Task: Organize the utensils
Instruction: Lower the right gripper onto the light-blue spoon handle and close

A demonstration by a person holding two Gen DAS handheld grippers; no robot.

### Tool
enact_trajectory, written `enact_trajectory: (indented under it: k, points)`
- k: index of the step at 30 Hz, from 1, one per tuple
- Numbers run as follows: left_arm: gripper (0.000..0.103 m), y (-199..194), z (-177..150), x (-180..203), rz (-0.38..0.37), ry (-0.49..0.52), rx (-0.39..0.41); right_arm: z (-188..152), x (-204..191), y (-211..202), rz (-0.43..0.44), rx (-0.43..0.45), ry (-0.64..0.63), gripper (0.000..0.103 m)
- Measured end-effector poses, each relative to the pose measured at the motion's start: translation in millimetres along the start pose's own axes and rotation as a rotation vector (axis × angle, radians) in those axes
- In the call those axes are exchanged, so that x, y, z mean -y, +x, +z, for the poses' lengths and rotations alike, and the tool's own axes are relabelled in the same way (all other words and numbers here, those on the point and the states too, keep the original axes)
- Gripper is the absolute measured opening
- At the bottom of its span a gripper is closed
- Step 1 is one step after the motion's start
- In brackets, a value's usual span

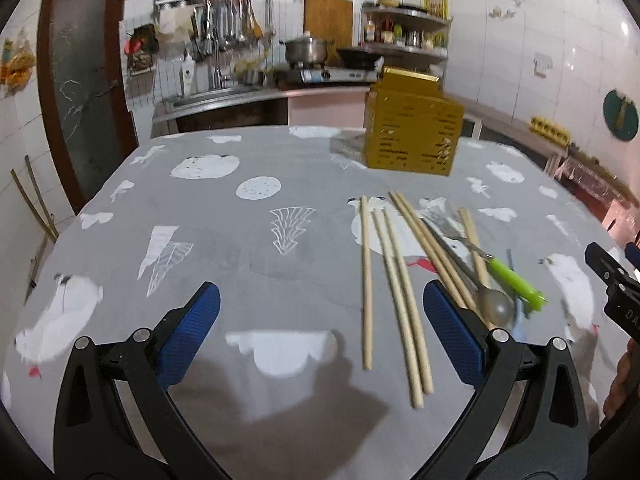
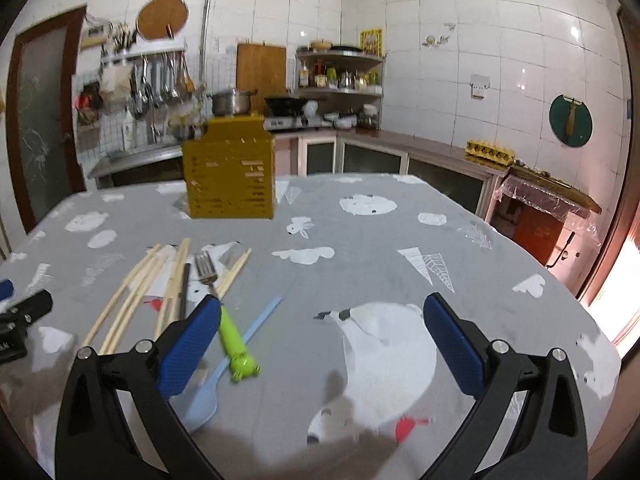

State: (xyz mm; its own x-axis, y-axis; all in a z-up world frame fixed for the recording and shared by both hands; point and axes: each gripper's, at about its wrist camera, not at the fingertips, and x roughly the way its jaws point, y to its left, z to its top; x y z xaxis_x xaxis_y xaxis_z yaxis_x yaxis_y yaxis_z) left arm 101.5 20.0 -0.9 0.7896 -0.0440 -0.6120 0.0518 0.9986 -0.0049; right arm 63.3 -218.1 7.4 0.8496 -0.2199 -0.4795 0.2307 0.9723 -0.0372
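Several wooden chopsticks (image 1: 396,280) (image 2: 132,300) lie loose on the grey patterned tablecloth (image 1: 256,256) (image 2: 360,248). Beside them are a green-handled fork (image 1: 516,280) (image 2: 234,340), a metal spoon (image 1: 494,306) and a pale blue plastic spoon (image 2: 224,376). A yellow perforated utensil holder (image 1: 412,136) (image 2: 230,172) stands upright at the table's far side. My left gripper (image 1: 320,332) hovers open over the cloth, its right finger beside the chopsticks. My right gripper (image 2: 320,340) is open with nothing between its fingers, its left finger over the fork's handle.
Behind the table runs a kitchen counter with a sink, a stove with a pot (image 1: 306,50) (image 2: 232,102) and a wok, and corner shelves of jars (image 2: 340,76). The other gripper shows at the edge in each view (image 1: 616,280) (image 2: 20,320).
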Motion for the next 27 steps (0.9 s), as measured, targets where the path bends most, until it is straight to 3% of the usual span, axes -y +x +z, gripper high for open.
enact_trajectory:
  k: [8,13,16,19,21,25,27]
  points:
    - [0.098,56.0,38.8,9.0,-0.007,0.095,-0.061,19.4,-14.3,66.4,-0.022,-0.144,-0.011,0.099]
    - [0.098,92.0,49.8,7.0,-0.036,0.07,-0.127,17.0,-24.6,96.5,-0.059,-0.229,-0.001,0.098]
    - [0.098,111.2,57.4,7.3,-0.022,0.083,-0.155,12.6,-26.8,109.6,-0.076,-0.289,0.0,0.076]
    - [0.098,129.2,63.7,7.1,-0.036,0.082,-0.195,11.0,-24.8,118.5,-0.041,-0.347,0.042,0.061]
    - [0.098,135.5,64.5,7.3,-0.044,0.082,-0.206,10.7,-26.3,120.3,-0.025,-0.365,0.06,0.057]
    - [0.098,148.6,65.9,10.7,-0.06,0.093,-0.224,6.2,-32.2,127.5,0.008,-0.414,0.081,0.037]
    - [0.098,154.4,65.8,12.4,-0.069,0.094,-0.235,5.3,-36.3,128.4,-0.001,-0.413,0.077,0.034]
